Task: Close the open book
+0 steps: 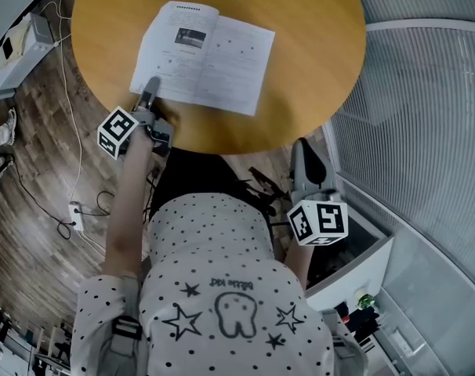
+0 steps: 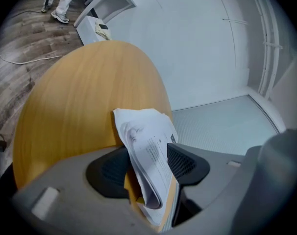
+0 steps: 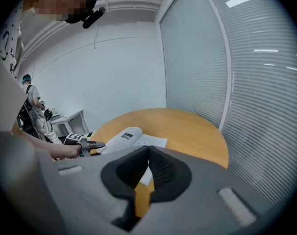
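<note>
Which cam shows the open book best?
Head view: the whole book lies open on the table, both pages visible. Left gripper view shows only its corner pages, inside the open left gripper. Right gripper view shows it small, partly behind the shut right gripper.

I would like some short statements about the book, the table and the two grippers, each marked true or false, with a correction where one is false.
1. The book lies open on a round wooden table. True.
2. Some of the book's pages stand between the jaws of the left gripper. True.
3. The right gripper holds a page of the book. False: its jaws are together with nothing between them, and it is away from the book.
4. The left gripper is at the book's far edge. False: it is at the corner nearest the person, on the left side.
</note>
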{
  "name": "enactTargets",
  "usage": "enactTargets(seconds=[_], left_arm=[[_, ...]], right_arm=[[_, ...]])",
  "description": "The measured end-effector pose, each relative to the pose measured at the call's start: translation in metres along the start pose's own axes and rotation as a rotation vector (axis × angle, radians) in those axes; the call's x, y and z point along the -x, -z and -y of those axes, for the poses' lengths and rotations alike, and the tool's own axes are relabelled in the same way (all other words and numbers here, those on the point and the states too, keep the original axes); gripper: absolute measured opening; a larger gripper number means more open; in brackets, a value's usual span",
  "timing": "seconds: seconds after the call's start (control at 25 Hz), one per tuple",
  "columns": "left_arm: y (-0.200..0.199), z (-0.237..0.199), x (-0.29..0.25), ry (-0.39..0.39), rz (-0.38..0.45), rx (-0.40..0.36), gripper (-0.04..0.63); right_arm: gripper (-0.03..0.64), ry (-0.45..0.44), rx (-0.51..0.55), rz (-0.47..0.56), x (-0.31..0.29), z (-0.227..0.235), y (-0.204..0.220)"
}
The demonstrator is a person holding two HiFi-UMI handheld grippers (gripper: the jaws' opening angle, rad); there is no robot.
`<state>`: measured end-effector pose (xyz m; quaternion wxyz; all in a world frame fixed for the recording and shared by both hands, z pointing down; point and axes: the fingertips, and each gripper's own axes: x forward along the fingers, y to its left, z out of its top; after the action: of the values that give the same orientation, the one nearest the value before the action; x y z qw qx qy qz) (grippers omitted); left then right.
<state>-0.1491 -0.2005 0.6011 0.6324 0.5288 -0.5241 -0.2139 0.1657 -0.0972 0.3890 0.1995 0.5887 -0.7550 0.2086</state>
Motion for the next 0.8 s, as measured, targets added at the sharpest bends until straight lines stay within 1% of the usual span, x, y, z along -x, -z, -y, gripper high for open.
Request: enactTargets(seconds=[0.04,0.12,0.16,0.2,0.28,0.4,0.48,0.64,0.8], left_arm=[[-0.002,-0.002,0.001,-0.01,0.007,-0.014,0.244],[-0.004,-0.005,0.003,-0.038,0.009,-0.057,0.143],[-0.004,-0.005,0.005,-0.05,0.007,-0.088,0.122],[-0.003,-0.003,0.006,-0.059,0.005,-0.126,0.103],[-0.004,0.005,0.009,-0.078,0.011,-0.227,0.038],[-0.004,0.02,0.012,-0.102,0.019,-0.384,0.02],[-0.003,0.028,0.014,-0.105,0.023,-0.455,0.02],[0.0,0.038,0.021,-0.092,0.031,-0.535,0.018],[-0.003,0.052,0.027,-0.089,0.065,-0.62,0.018]], right_arm=[[0.003,0.001,-0.002,0.003,0.0,0.0,-0.001],[0.003,0.004,0.001,0.009,0.002,0.0,-0.003],[0.003,0.004,0.003,0.012,0.003,0.001,-0.004],[0.003,0.004,0.004,0.013,0.005,0.001,-0.006],[0.003,0.004,0.001,0.014,0.007,0.002,-0.007],[0.003,0.009,-0.01,0.021,0.006,0.005,-0.008],[0.003,0.014,-0.013,0.026,0.007,0.007,-0.008],[0.003,0.024,-0.013,0.038,0.012,0.011,-0.011],[0.003,0.037,-0.012,0.05,0.015,0.014,-0.012]])
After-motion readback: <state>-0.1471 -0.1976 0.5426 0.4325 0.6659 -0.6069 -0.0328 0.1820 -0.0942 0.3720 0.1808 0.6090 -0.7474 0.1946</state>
